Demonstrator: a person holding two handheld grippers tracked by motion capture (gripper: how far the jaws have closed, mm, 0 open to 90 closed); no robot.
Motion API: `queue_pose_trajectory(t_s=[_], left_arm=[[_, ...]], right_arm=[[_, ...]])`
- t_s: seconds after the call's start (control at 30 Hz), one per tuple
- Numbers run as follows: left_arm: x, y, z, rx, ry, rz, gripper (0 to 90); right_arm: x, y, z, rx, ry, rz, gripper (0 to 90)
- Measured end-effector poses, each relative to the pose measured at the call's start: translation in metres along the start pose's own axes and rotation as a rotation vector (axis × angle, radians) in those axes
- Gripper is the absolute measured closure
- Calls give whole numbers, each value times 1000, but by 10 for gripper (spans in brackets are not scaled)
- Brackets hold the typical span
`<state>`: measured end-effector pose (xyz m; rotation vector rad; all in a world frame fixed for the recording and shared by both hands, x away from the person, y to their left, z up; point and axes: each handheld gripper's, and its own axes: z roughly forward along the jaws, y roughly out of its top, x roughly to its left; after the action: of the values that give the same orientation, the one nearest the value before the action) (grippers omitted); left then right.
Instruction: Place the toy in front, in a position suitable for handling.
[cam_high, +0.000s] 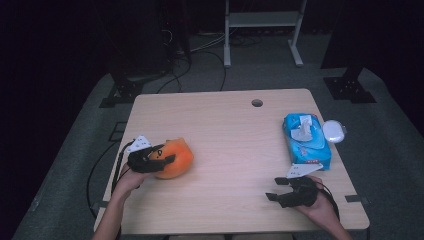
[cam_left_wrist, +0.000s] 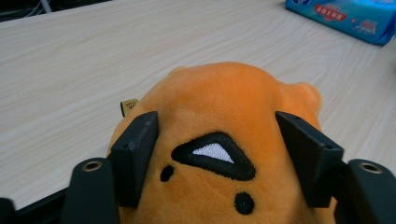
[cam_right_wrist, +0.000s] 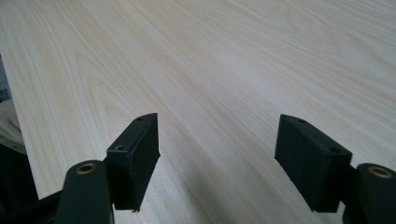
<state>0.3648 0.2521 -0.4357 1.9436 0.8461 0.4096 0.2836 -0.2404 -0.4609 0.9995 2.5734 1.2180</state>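
An orange plush toy (cam_high: 179, 159) with black and white stitched marks lies on the left part of the wooden table (cam_high: 225, 125). My left gripper (cam_high: 167, 158) reaches over it from the left. In the left gripper view the plush toy (cam_left_wrist: 219, 93) sits between the two wide-apart jaws of the left gripper (cam_left_wrist: 217, 140), and both jaws touch its sides. My right gripper (cam_high: 274, 189) rests low near the table's front right, open, with bare wood between the jaws of the right gripper (cam_right_wrist: 217, 140).
A blue pack of wet wipes (cam_high: 306, 140) lies at the right side of the table, with a white round case (cam_high: 334, 131) beside it at the edge. A cable hole (cam_high: 257, 103) sits near the far edge. Dark stands and cables are on the floor behind.
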Motion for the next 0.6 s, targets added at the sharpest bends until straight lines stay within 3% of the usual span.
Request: queue_pose_trajectory(t_s=[0.2, 0.6], left_arm=[[-2, 5, -1, 24, 25, 4, 406], [-6, 18, -8, -9, 22, 18, 489]], right_arm=[[0, 0, -1, -3, -4, -1, 292], [-1, -1, -2, -6, -4, -2, 292]])
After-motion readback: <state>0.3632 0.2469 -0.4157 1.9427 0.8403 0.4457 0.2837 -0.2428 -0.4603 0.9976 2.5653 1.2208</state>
